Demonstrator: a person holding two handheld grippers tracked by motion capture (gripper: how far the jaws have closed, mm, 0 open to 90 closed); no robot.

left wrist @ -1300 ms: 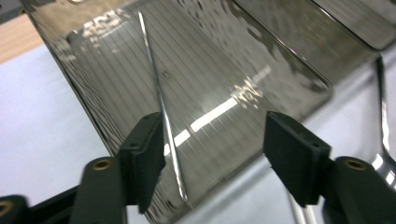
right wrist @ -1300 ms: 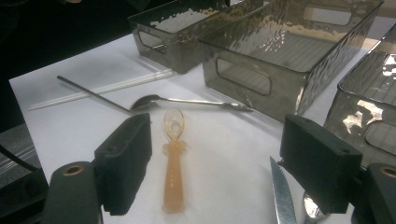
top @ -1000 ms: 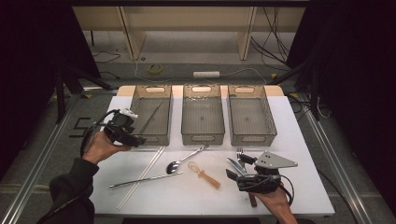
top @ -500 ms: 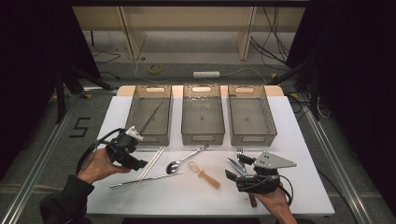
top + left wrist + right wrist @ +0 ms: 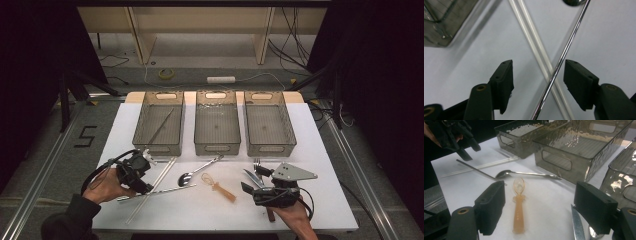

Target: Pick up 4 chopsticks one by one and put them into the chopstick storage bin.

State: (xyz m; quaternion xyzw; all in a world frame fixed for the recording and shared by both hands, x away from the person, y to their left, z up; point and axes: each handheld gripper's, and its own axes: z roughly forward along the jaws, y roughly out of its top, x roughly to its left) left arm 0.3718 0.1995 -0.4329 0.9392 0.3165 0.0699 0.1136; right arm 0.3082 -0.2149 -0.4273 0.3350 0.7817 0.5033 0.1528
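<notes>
Where the white table (image 5: 320,150) is seen from above, the left gripper (image 5: 137,172) is held over a metal rod (image 5: 165,192) crossing two white chopsticks (image 5: 155,185). In the left gripper view the jaws are spread wide, the rod (image 5: 559,65) between them ungripped. The right gripper (image 5: 539,212), equally open and empty, is aimed at an orange spoon (image 5: 518,205), beside a serrated knife (image 5: 577,225).
</notes>
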